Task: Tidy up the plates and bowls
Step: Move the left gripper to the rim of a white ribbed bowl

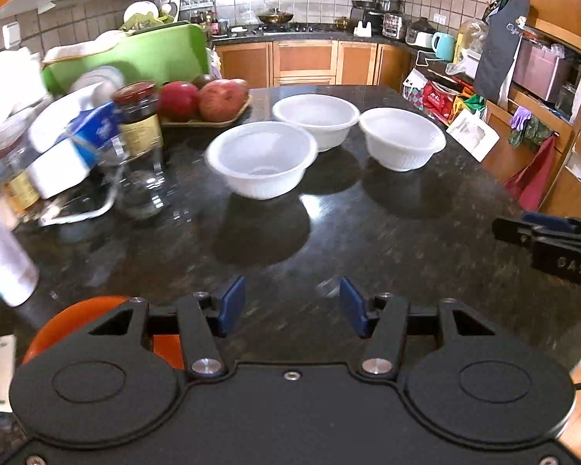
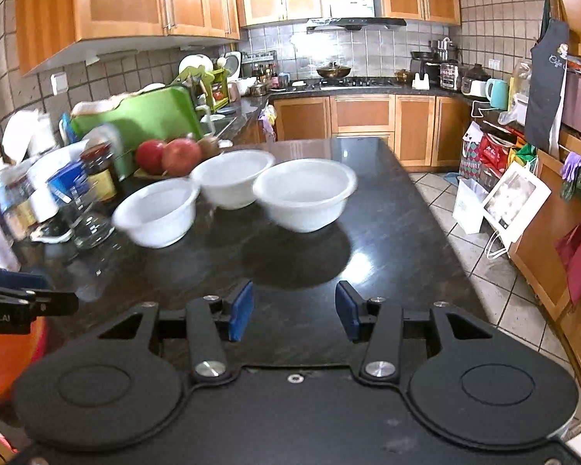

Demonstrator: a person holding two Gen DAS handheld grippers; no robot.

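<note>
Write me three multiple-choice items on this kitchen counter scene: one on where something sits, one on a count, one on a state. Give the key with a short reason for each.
1. Where does the tray of apples sit relative to the white bowls?
A. Behind them, to the left
B. In front of them
C. Inside one of them

2. How many white bowls stand on the black counter?
A. Two
B. Three
C. Five

3. What state is the left gripper in?
A. Shut on a bowl
B. Shut on a jar
C. Open, holding nothing

Key: 1 A, the apples lie beyond the bowls on the left side; 2 B, the left bowl, middle bowl and right bowl are the only ones; 3 C, its blue pads stand apart over bare counter, as do those of the right gripper.
</note>
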